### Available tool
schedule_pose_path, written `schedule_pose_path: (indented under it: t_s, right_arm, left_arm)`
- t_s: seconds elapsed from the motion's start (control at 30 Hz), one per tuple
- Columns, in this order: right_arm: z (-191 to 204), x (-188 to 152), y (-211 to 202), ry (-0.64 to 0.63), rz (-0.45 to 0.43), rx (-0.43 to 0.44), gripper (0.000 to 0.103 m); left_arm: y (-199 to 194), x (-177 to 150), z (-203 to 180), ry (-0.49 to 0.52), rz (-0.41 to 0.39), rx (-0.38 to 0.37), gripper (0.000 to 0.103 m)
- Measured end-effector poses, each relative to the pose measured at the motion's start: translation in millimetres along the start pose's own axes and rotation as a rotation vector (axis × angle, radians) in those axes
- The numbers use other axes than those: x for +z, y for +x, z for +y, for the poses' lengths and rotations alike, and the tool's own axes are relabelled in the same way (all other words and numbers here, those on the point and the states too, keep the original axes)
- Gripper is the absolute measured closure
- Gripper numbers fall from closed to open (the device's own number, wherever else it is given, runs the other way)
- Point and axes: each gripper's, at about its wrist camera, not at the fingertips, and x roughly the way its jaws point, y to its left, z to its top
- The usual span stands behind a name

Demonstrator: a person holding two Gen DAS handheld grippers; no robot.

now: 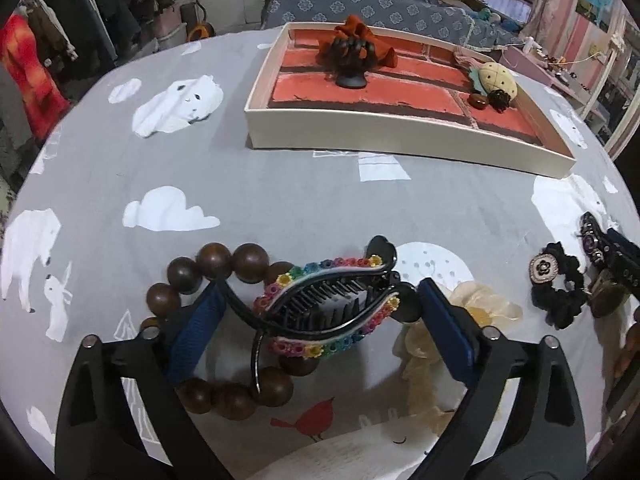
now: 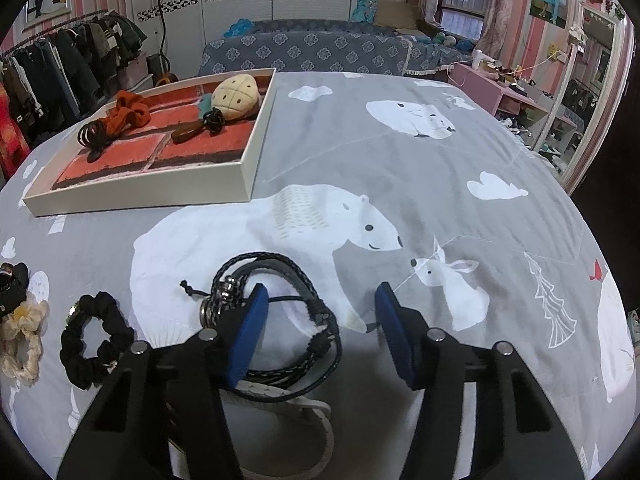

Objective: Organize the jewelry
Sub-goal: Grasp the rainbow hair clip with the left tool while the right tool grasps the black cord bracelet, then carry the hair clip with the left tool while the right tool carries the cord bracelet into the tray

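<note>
Rainbow hair claw (image 1: 328, 312) gripped between left fingers (image 1: 200, 332), right fingers (image 2: 248, 340) wide, straddling braided cords (image 2: 292, 320)

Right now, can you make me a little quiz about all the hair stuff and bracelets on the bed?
1. True or false: the left gripper has the rainbow hair clip between its fingers.
2. Which is inside the box? A) the wooden bead bracelet B) the orange scrunchie C) the black scrunchie
3. Fill in: the right gripper hangs open over the black braided ____.

Key:
1. True, though a firm squeeze cannot be confirmed.
2. B.
3. Cords; its left finger is above them, and nothing is gripped.
</note>
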Motion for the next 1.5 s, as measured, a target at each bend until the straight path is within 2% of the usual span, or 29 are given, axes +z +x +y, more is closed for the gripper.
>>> schedule_pose_path:
  t_s: [0.2, 0.4, 0.73, 0.83, 0.97, 1.0, 1.03, 1.07, 1.5]
  right_arm:
    - [3, 5, 4, -0.003, 0.020, 0.003, 0.057]
    - [4, 5, 4, 0.004, 0.016, 0.020, 0.076]
    - [0, 2, -1, 0.031, -0.028, 0.032, 0.094]
    - [-3, 2, -4, 0.044, -0.046, 0.040, 0.094]
    - [-4, 3, -9, 0.049, -0.076, 0.044, 0.094]
    - [-4, 4, -11, 0.050, -0.092, 0.041, 0.094]
    - [-4, 4, -14, 0.049, -0.103, 0.038, 0.094]
    - [-4, 4, -16, 0.048, -0.116, 0.037, 0.094]
    - [-3, 5, -22, 0.040, -0.158, 0.047, 0.094]
  left_arm:
    - [2, 3, 6, 0.021, 0.006, -0.031, 0.022]
    - [-1, 1, 12, 0.026, 0.003, -0.069, 0.028]
    - [-4, -6, 16, 0.061, -0.073, -0.089, 0.043]
    - [-5, -7, 18, 0.065, -0.092, -0.092, 0.048]
    - [-7, -6, 23, 0.050, -0.104, -0.106, 0.050]
    - [-8, -7, 23, 0.047, -0.108, -0.109, 0.053]
    - [-10, -7, 24, 0.048, -0.115, -0.108, 0.060]
    - [-11, -7, 24, 0.050, -0.121, -0.104, 0.061]
    - [-15, -6, 31, 0.036, -0.158, -0.131, 0.063]
